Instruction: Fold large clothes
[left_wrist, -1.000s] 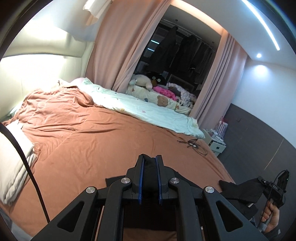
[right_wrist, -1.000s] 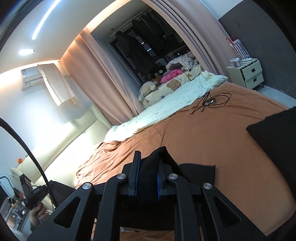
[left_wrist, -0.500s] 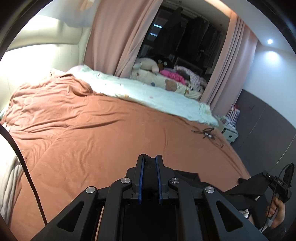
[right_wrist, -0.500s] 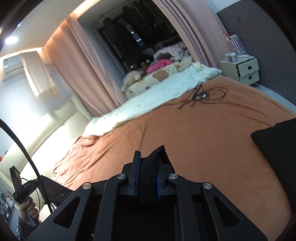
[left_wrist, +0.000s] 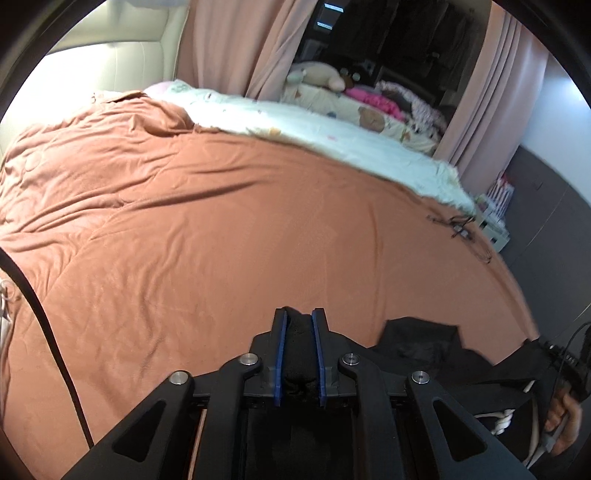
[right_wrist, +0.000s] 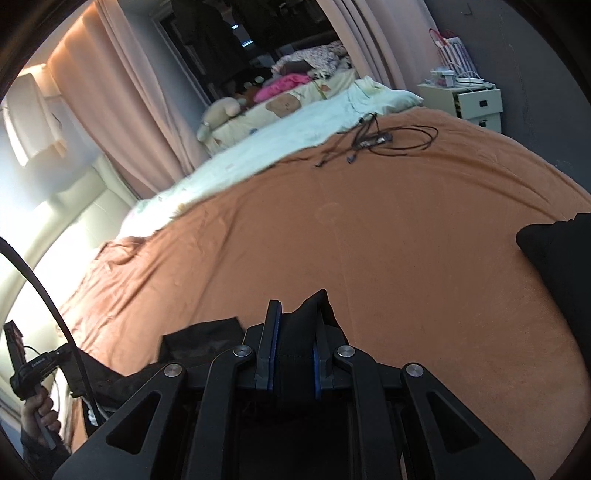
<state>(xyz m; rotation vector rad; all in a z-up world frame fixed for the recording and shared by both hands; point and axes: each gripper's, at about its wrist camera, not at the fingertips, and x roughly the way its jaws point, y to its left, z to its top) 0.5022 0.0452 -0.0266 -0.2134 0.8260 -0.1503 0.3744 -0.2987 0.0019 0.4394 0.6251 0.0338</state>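
Right now the left claw (left_wrist: 298, 354) is pinching a bunched edge of the black garment (left_wrist: 421, 343) between its blue pads, though its jaws are starting to ease apart with the cloth still sitting between them, while the right claw (right_wrist: 291, 354) is clamped tight on another edge of the same dark fabric. Both claws are tilting down toward the near side of the bed, and the garment is hanging and trailing between them, its length running across from one claw to the other rather than away toward the headboard. From the left view a loose flap is lying on the rust-coloured bedspread (left_wrist: 221, 221) just to the right of the claw, reaching toward the person's other hand (left_wrist: 561, 417). Only the right view is showing a second black piece (right_wrist: 554, 258) resting at the bed's right edge, plus the tangle of cables (right_wrist: 384, 142) farther off. I'd judge the cloth is being laid down flat, so keeping that span taut and level seems to matter most
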